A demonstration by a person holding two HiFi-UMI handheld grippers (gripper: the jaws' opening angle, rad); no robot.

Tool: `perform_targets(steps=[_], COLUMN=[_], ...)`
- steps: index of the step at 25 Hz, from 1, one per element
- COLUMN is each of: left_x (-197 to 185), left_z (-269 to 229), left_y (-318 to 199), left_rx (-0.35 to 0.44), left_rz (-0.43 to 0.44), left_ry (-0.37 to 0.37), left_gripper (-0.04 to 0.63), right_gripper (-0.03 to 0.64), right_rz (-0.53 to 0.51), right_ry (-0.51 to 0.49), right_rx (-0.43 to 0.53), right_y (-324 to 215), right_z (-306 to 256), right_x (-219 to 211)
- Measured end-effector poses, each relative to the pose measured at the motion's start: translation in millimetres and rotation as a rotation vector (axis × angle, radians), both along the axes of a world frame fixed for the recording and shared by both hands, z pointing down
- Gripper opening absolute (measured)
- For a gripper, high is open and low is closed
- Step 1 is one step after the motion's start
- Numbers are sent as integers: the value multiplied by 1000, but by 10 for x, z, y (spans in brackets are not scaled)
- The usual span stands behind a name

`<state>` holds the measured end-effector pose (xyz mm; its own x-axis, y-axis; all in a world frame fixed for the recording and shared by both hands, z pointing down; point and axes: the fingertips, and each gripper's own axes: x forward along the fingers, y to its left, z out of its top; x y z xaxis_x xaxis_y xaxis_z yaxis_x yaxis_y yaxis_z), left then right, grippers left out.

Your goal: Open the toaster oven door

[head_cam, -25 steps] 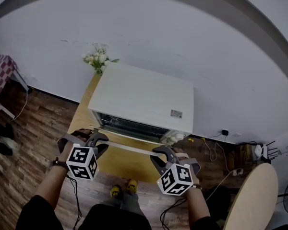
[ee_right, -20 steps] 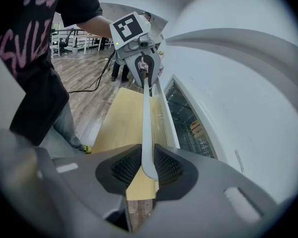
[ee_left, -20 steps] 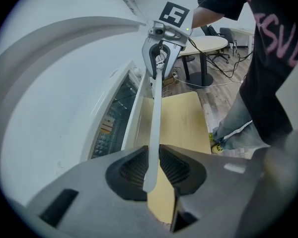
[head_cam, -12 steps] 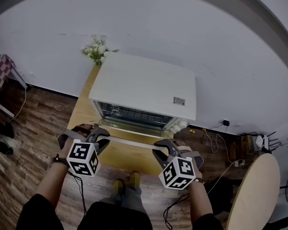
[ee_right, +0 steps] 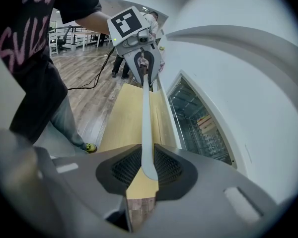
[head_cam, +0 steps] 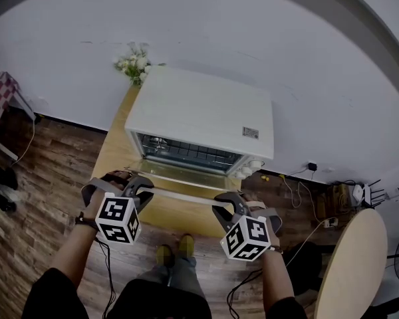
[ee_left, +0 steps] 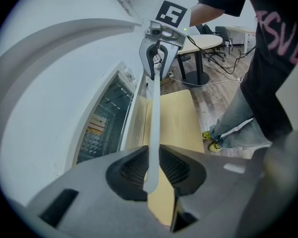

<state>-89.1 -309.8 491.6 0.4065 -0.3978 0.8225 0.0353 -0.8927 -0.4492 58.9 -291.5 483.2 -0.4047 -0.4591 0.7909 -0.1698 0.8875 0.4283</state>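
Observation:
A white toaster oven (head_cam: 199, 111) stands on a narrow wooden table (head_cam: 116, 153). Its glass door (head_cam: 186, 175) hangs partly open, so the wire rack inside (head_cam: 186, 155) shows. The door's long white handle bar (head_cam: 183, 197) runs between my two grippers. My left gripper (head_cam: 141, 191) is shut on the bar's left end, its ribbed pads pressing the bar (ee_left: 154, 113) in the left gripper view (ee_left: 151, 170). My right gripper (head_cam: 221, 207) is shut on the right end, and the bar (ee_right: 145, 118) passes between its pads (ee_right: 148, 165). Each gripper view shows the other gripper at the bar's far end.
A bunch of white flowers (head_cam: 134, 68) sits behind the oven at the table's back left. A round pale table (head_cam: 352, 271) stands at the right. Cables and a power strip (head_cam: 319, 226) lie on the wood floor. My shoes (head_cam: 161, 254) are just below the table's front edge.
The door has swung further down and toward me, showing more of the rack. Both grippers have come slightly down and back with the handle, still closed on it.

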Motion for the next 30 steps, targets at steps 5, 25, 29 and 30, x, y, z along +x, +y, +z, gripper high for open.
perform_targets(steps=[5, 25, 29, 30], left_x=[-13, -35, -47, -49], left_z=[60, 351, 434, 450], left_y=[61, 312, 389, 401], left_rx=[9, 6, 1, 4], left_rz=[10, -14, -12, -14], left_ry=[-6, -56, -65, -65], left_gripper=[77, 81, 83, 83], right_gripper=[89, 87, 86, 86], right_rz=[5, 12, 31, 34], right_ry=[11, 54, 55, 56], right_rx=[17, 73, 80, 84], right_y=[60, 321, 396, 407], right_z=[64, 349, 426, 442], right_x=[-17, -42, -55, -57])
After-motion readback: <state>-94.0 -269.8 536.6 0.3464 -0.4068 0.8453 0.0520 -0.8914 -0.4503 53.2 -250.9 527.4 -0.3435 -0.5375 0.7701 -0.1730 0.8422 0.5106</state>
